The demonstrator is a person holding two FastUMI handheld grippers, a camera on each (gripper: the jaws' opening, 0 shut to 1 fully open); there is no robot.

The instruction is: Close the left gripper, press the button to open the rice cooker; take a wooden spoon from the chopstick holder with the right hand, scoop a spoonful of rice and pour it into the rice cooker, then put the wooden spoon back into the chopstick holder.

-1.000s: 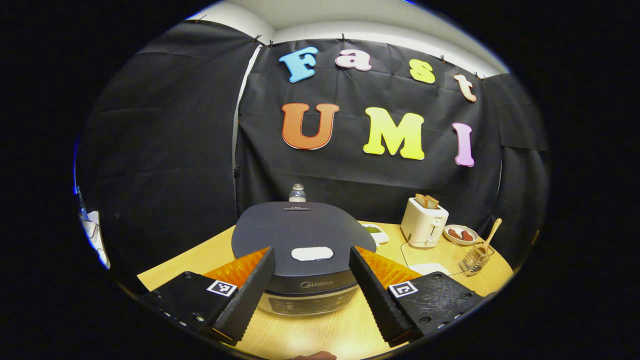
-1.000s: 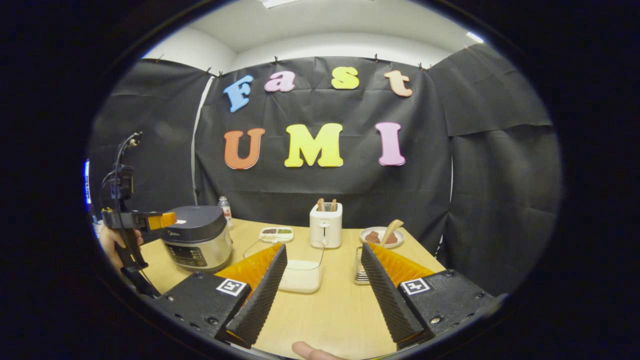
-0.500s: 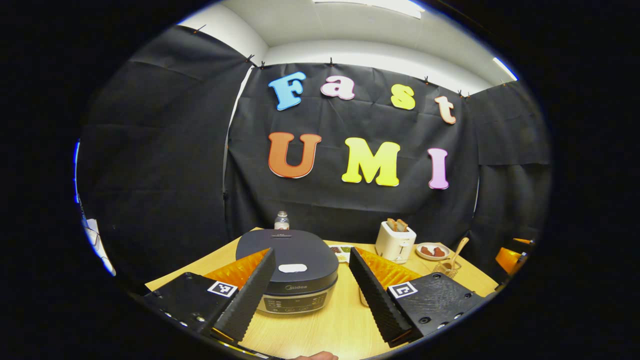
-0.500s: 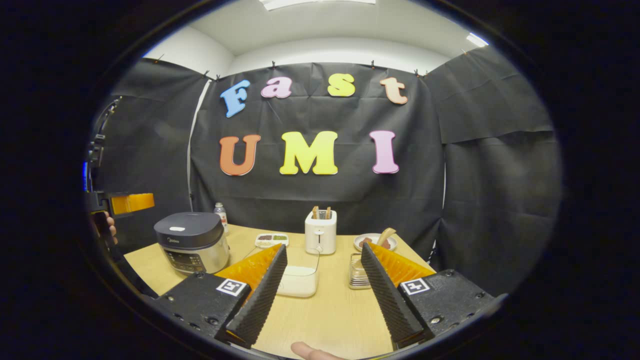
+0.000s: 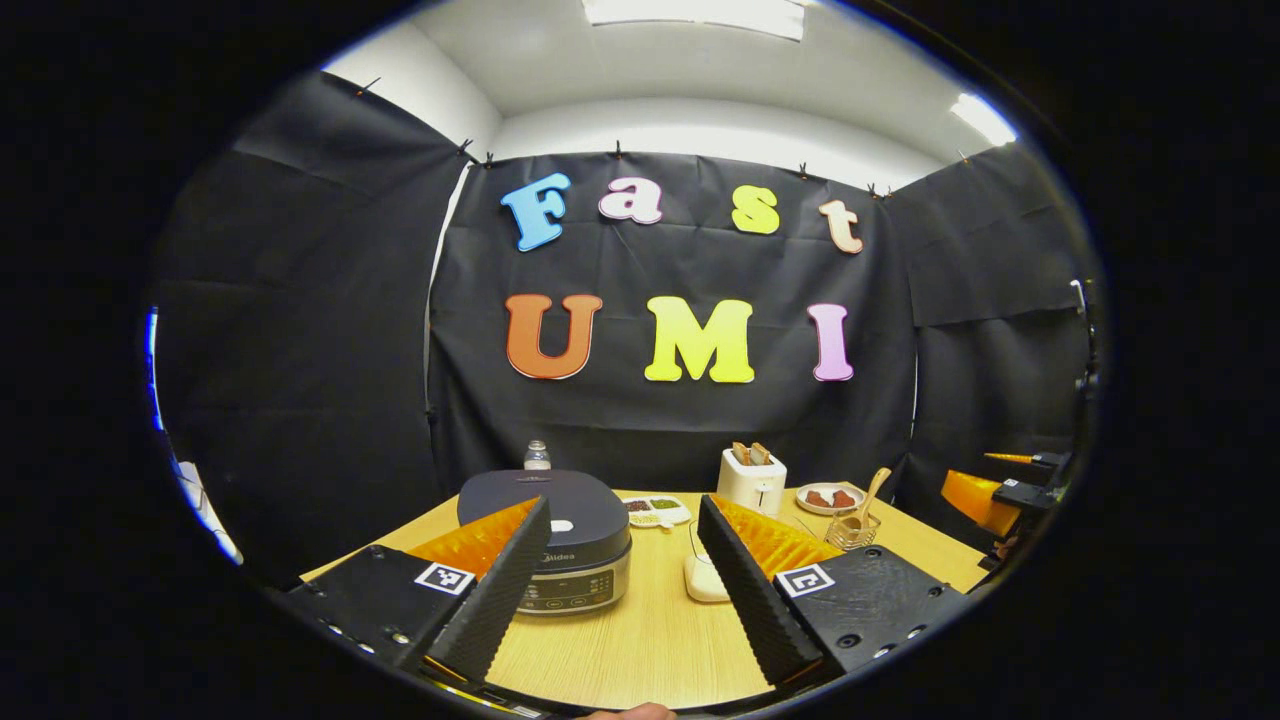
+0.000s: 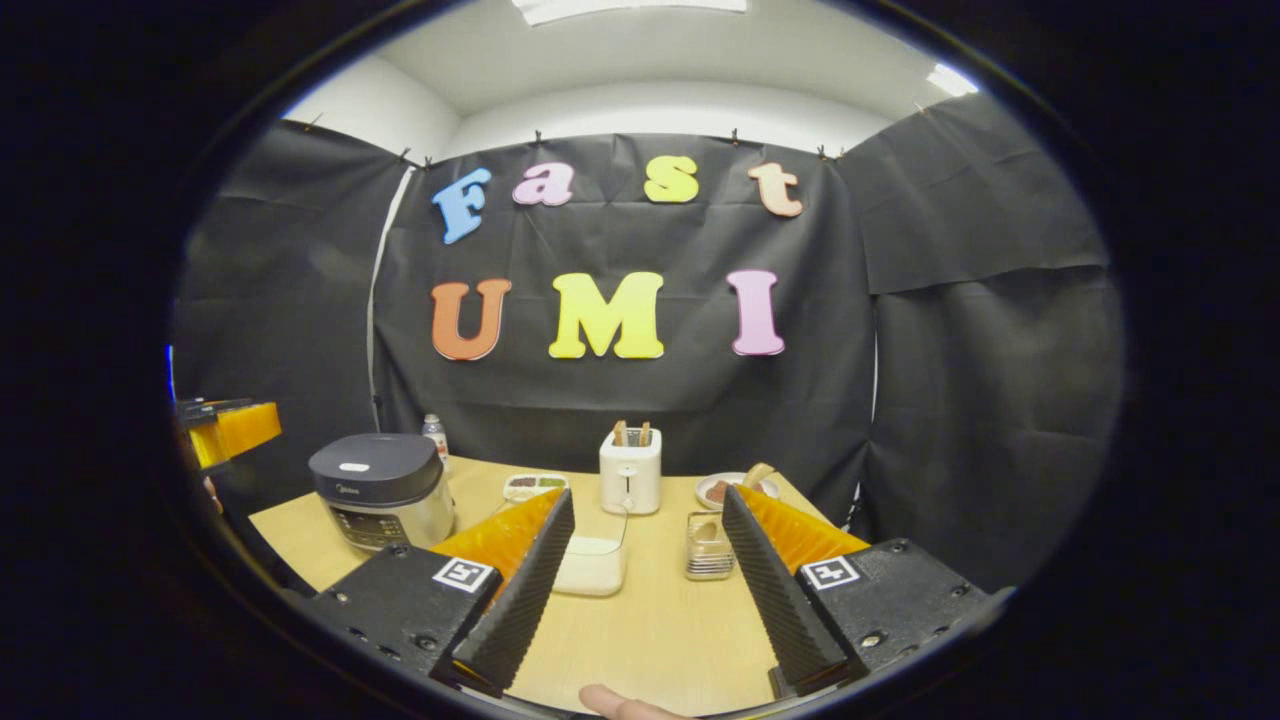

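Both grippers [image 5: 620, 590] [image 6: 640, 590] apparently agape, empty.

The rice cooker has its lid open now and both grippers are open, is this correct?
Not quite. The rice cooker has its lid shut, lying flat on top, as the right gripper view shows. The left gripper and right gripper are indeed open.

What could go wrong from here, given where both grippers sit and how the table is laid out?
The left gripper is open and back from the rice cooker; it must shut before pressing the button. The wooden spoon stands in a light chopstick holder that could tip.
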